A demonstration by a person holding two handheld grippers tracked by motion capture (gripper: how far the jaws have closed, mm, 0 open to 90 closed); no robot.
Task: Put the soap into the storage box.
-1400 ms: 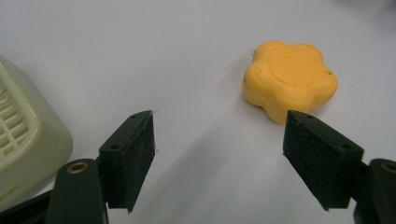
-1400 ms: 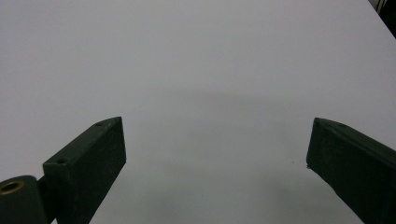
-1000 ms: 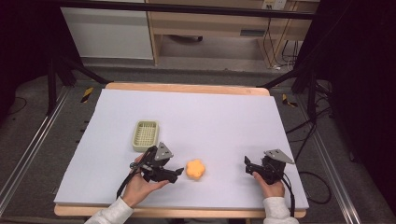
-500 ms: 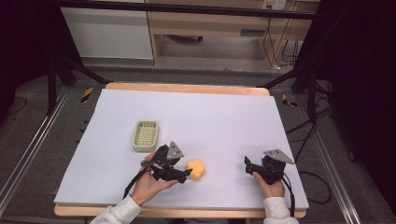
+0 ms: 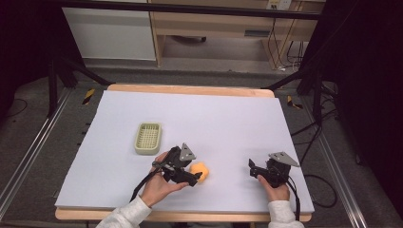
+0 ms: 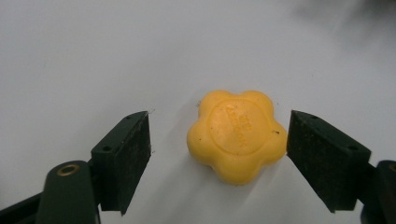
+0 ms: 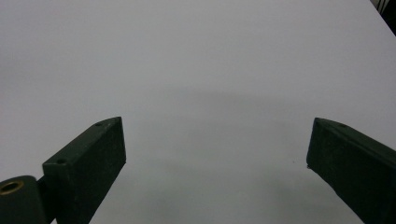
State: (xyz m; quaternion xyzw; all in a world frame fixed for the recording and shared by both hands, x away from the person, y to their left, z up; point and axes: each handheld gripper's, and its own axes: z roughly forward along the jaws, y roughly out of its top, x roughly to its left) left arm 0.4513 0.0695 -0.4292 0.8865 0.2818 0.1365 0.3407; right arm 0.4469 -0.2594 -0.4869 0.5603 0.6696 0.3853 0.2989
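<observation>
A yellow-orange flower-shaped soap point(image 5: 199, 172) point(image 6: 236, 135) lies flat on the white table sheet near the front. My left gripper point(image 5: 193, 178) point(image 6: 218, 156) is open, its jaws standing on either side of the soap; the right-hand jaw is almost at the soap's edge, the left-hand one stands off from it. My right gripper point(image 5: 253, 169) point(image 7: 217, 158) is open over bare sheet at the front right, nothing between its jaws. A pale green slotted soap dish point(image 5: 148, 138) sits behind and left of the left gripper.
The white sheet point(image 5: 209, 118) covers a wooden table, whose front edge point(image 5: 190, 216) runs just below both hands. Black frame legs and cables stand on the floor at both sides. A cable trails from each gripper toward the person.
My left gripper has moved right toward the soap until its open jaws stand around it. The soap, the dish and the right gripper have stayed in place.
</observation>
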